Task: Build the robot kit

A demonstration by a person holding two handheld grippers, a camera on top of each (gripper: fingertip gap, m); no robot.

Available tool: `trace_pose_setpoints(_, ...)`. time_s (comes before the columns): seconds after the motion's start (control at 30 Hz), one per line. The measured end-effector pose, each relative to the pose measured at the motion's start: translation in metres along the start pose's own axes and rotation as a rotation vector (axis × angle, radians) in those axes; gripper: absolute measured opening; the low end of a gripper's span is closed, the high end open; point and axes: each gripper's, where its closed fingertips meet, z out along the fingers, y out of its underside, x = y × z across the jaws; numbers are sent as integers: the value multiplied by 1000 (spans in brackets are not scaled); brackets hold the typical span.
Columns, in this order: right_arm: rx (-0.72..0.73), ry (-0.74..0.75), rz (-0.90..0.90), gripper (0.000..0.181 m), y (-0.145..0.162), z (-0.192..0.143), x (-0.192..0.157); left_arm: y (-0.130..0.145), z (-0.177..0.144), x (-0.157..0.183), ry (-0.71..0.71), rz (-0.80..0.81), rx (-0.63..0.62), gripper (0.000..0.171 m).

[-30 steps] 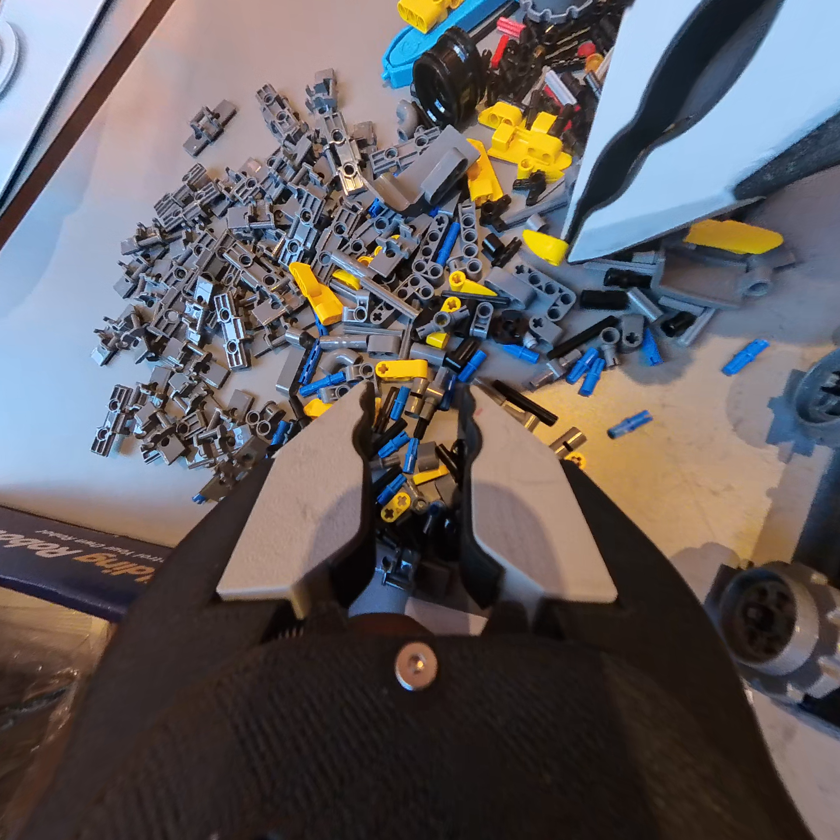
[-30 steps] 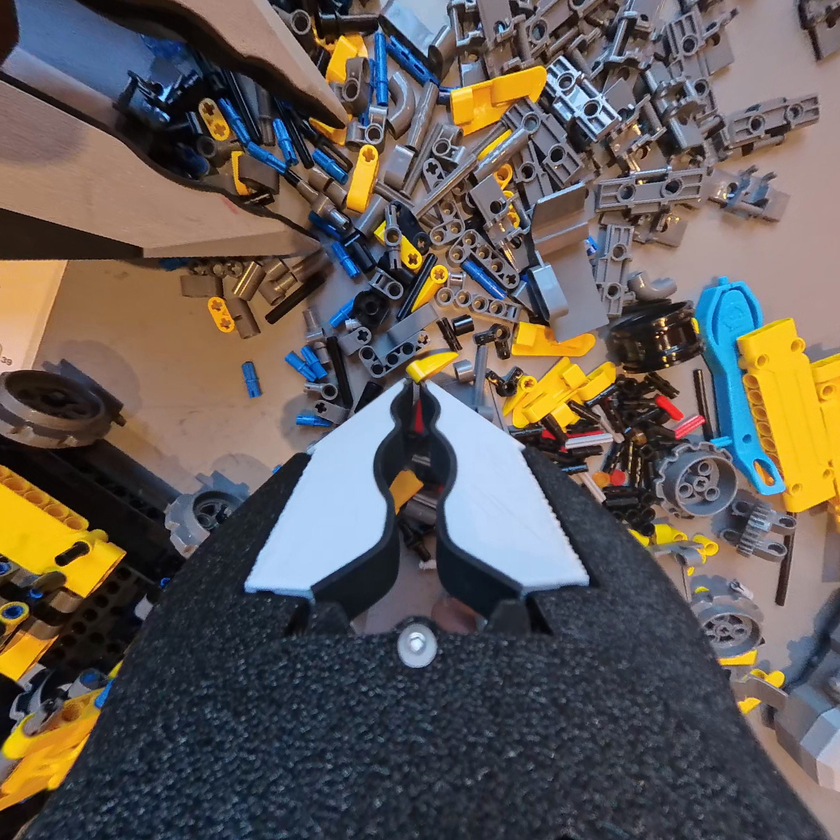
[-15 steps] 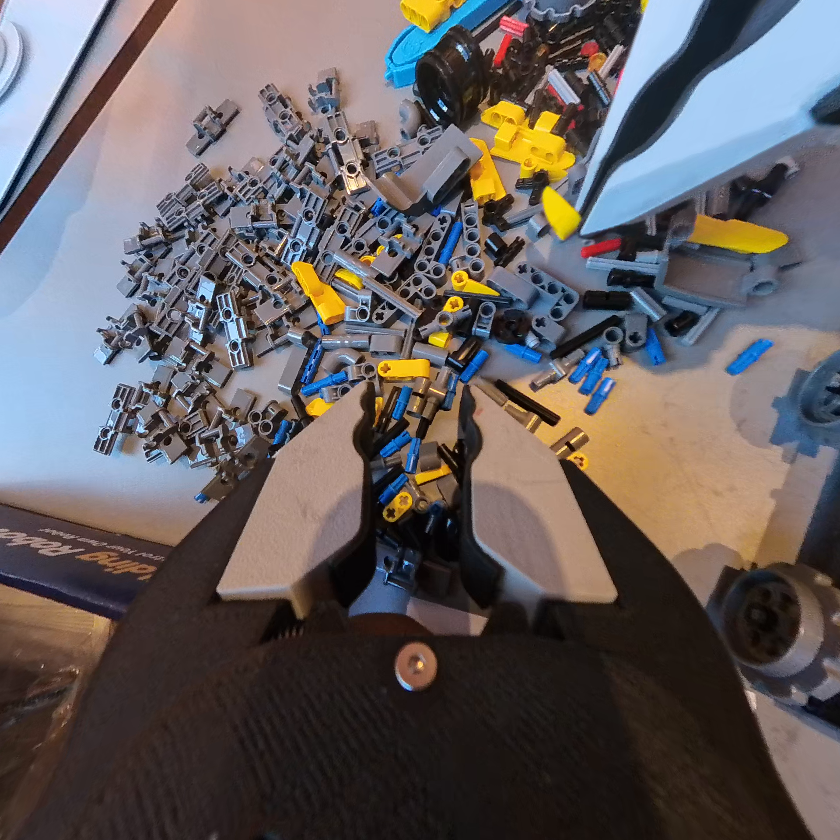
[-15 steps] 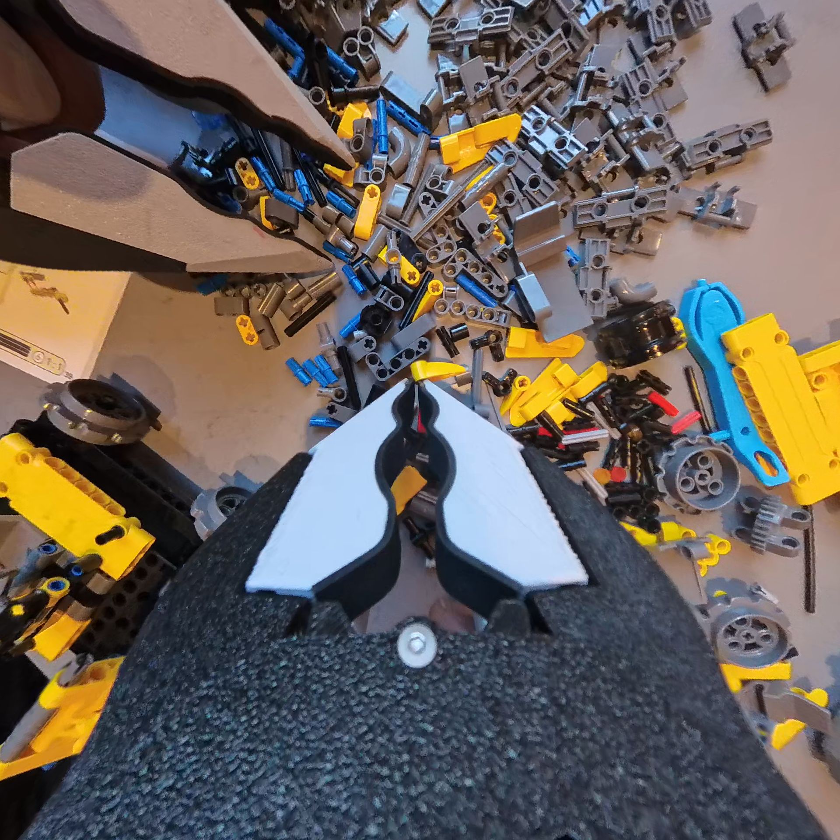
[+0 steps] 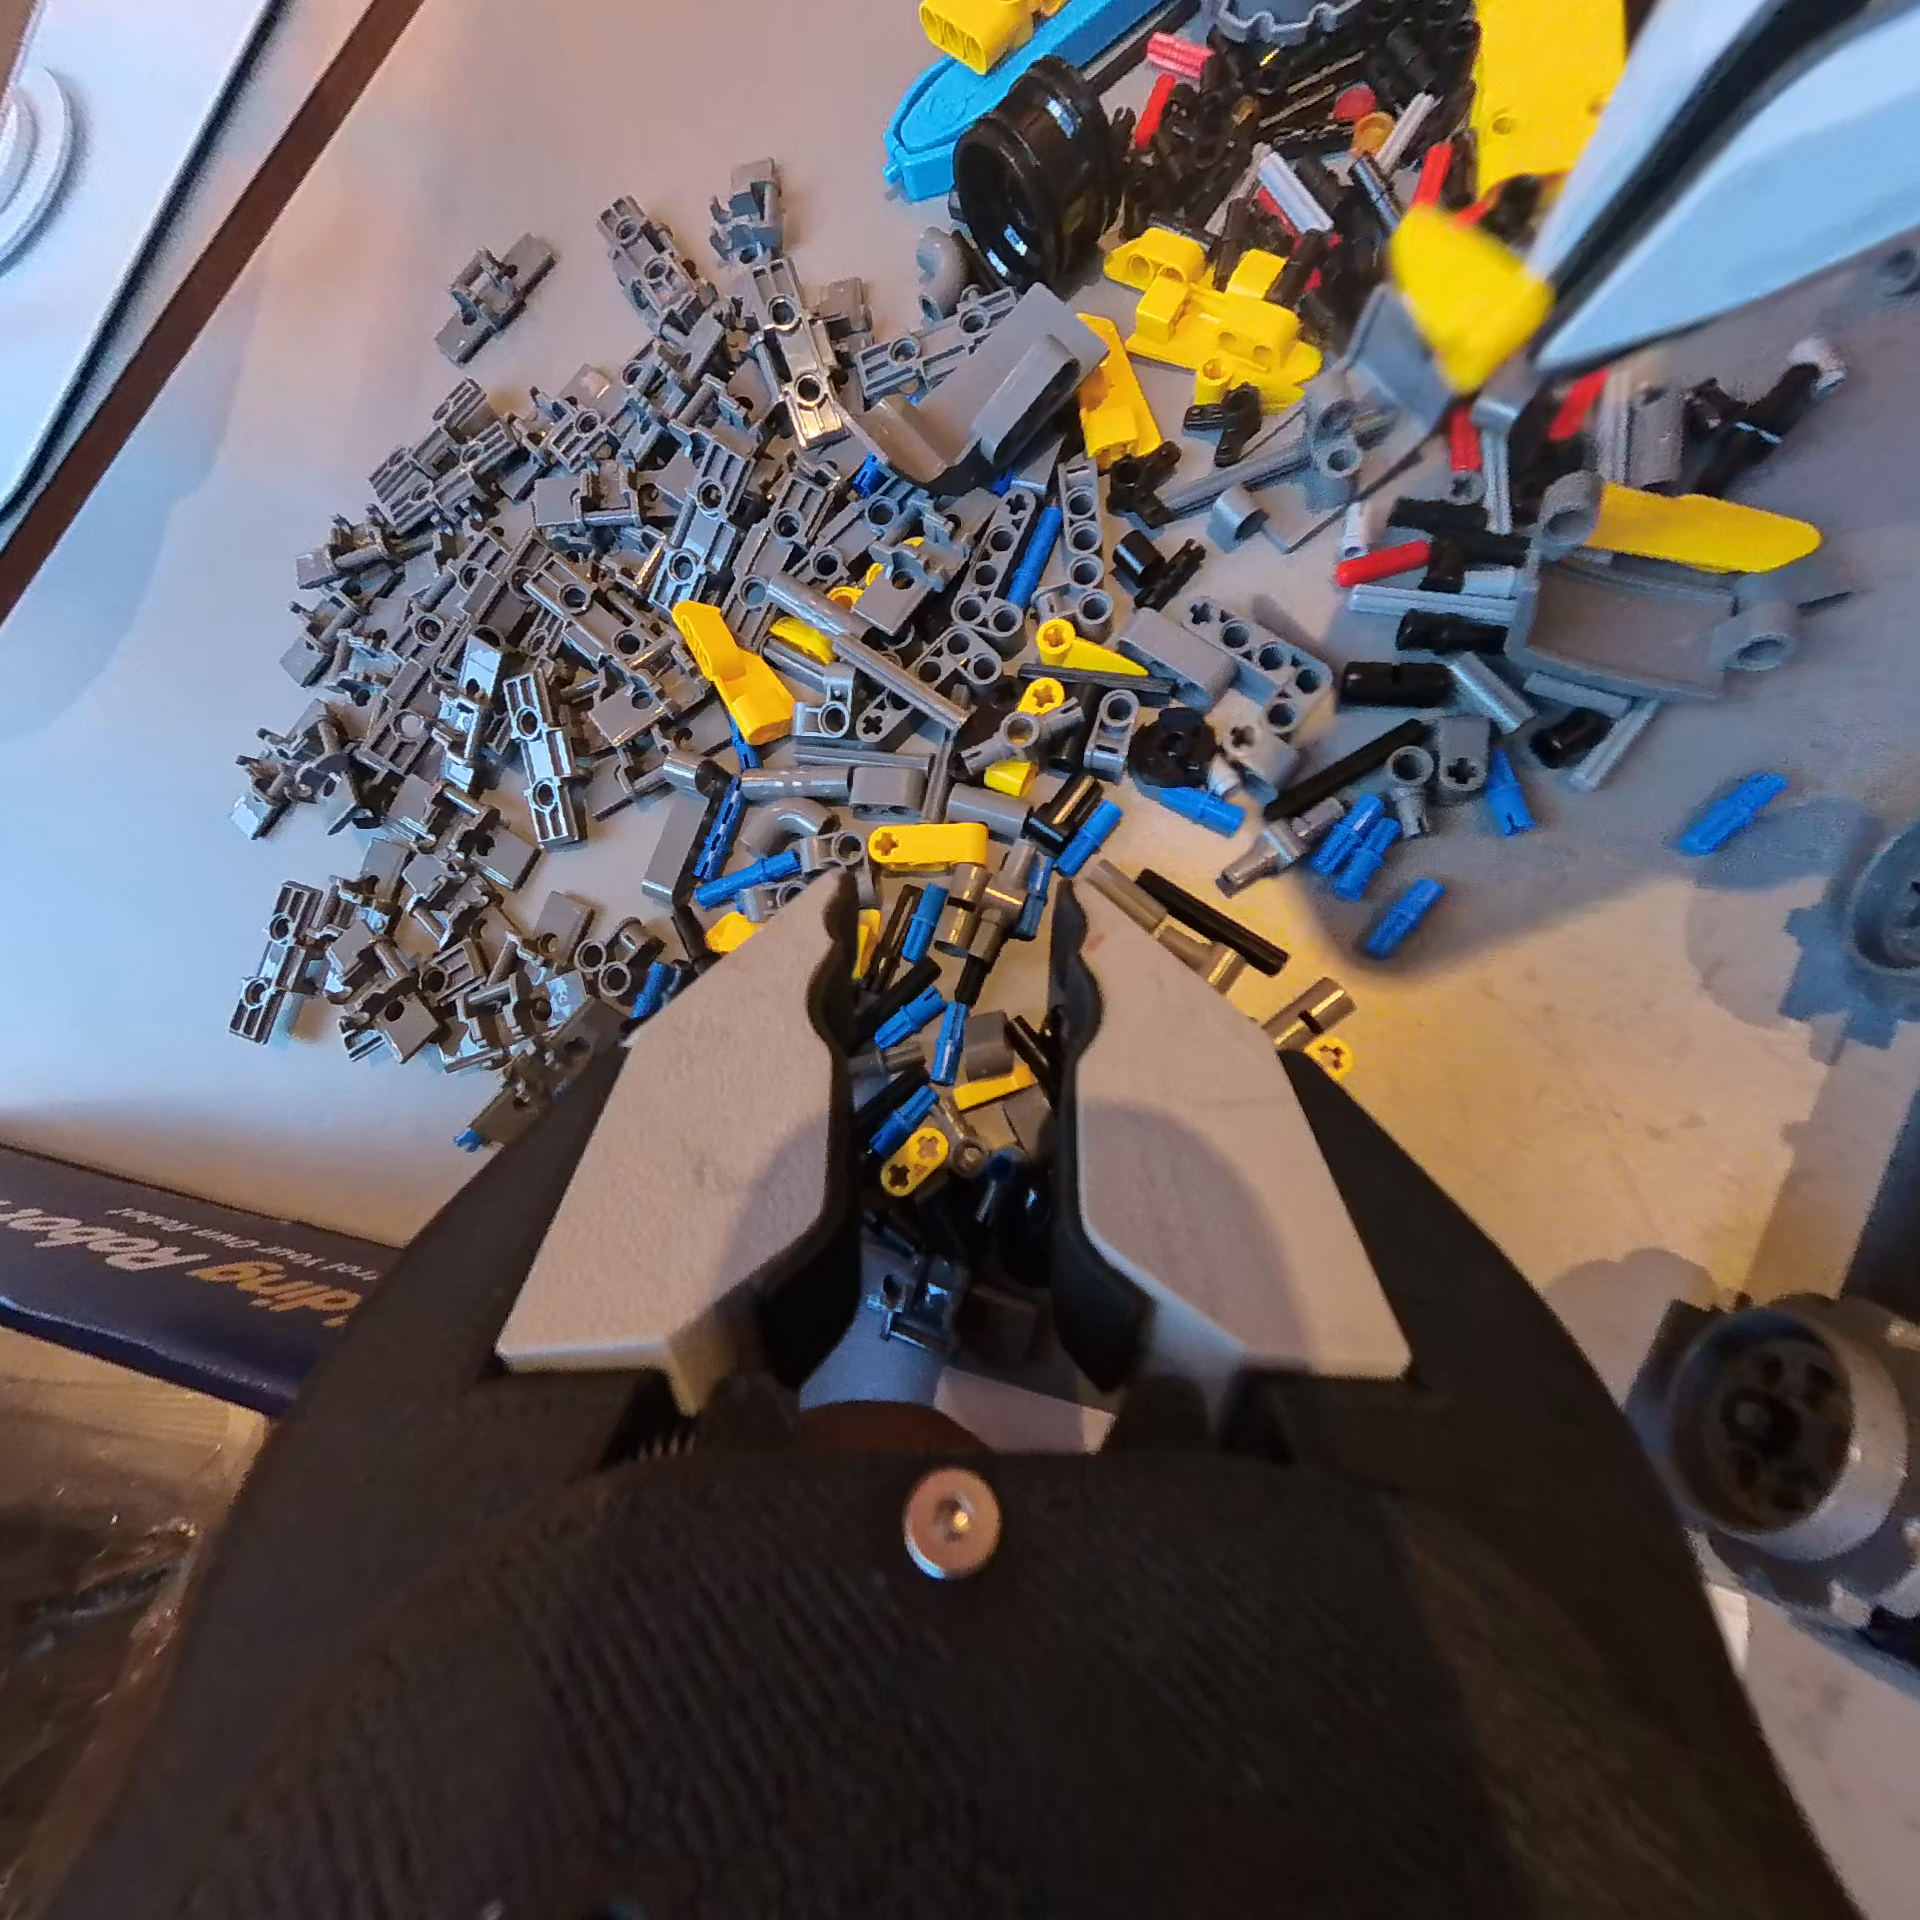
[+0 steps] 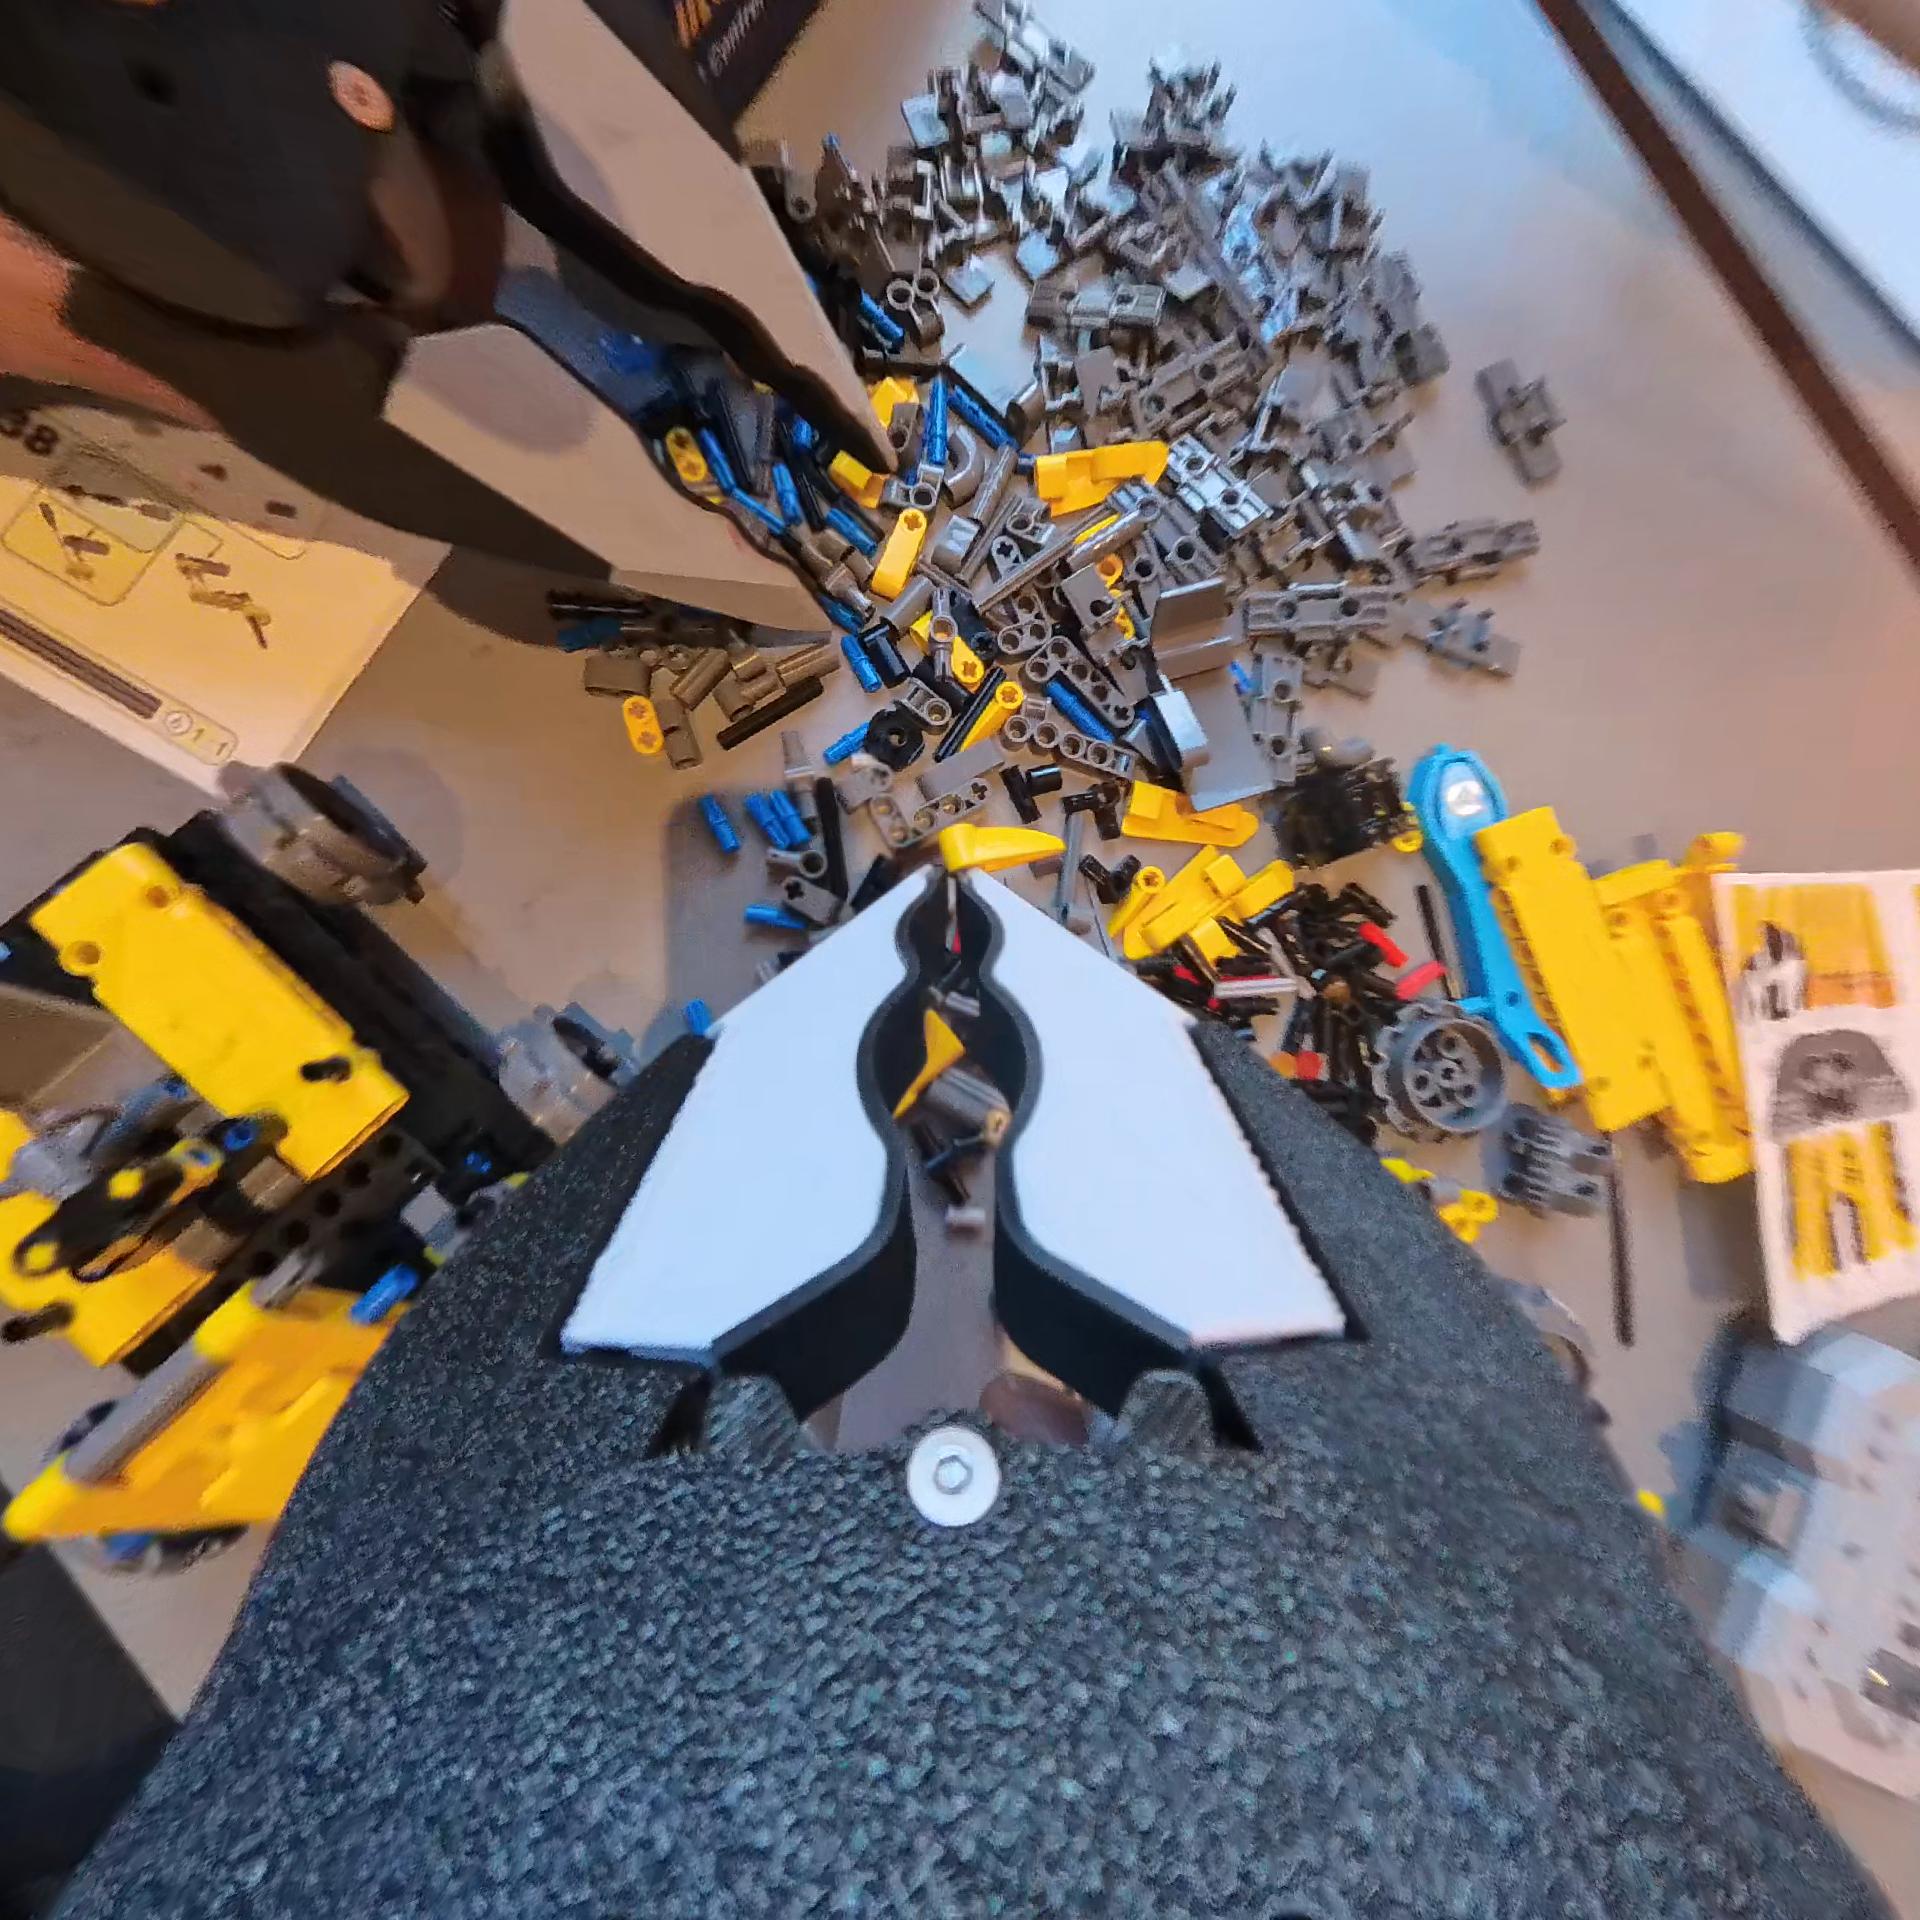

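Your right gripper (image 6: pixel 952 883) is pinched on a small yellow wedge-shaped plastic piece (image 6: pixel 997 847), held at the fingertips, raised over the scattered heap of grey, blue, black and yellow plastic building parts (image 5: pixel 665 644) on the grey tabletop (image 5: pixel 1558 1091). Your left gripper (image 5: pixel 951 904) hangs spread apart above the blue pins (image 5: pixel 914 1013), gripping nothing.

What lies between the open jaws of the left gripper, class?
Between the left gripper's jaws lie loose blue pins, black pins and a yellow connector on the table. Whatever lies under its fingers is covered.
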Motion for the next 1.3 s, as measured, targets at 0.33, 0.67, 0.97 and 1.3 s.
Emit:
trace_pose_setpoints(0.33,4,208,24,1,53,-101,22,-2,1,3,-41,56,-2,37)
trace_pose_setpoints(0.67,-245,123,355,5,199,-106,53,-2,2,3,-49,60,-2,37)
trace_pose_setpoints(0.97,-364,63,292,13,213,-102,53,1,4,1,-46,53,-11,36)
trace_pose_setpoints(1.3,-242,317,469,23,243,-130,111,0,4,3,-38,52,-9,36)
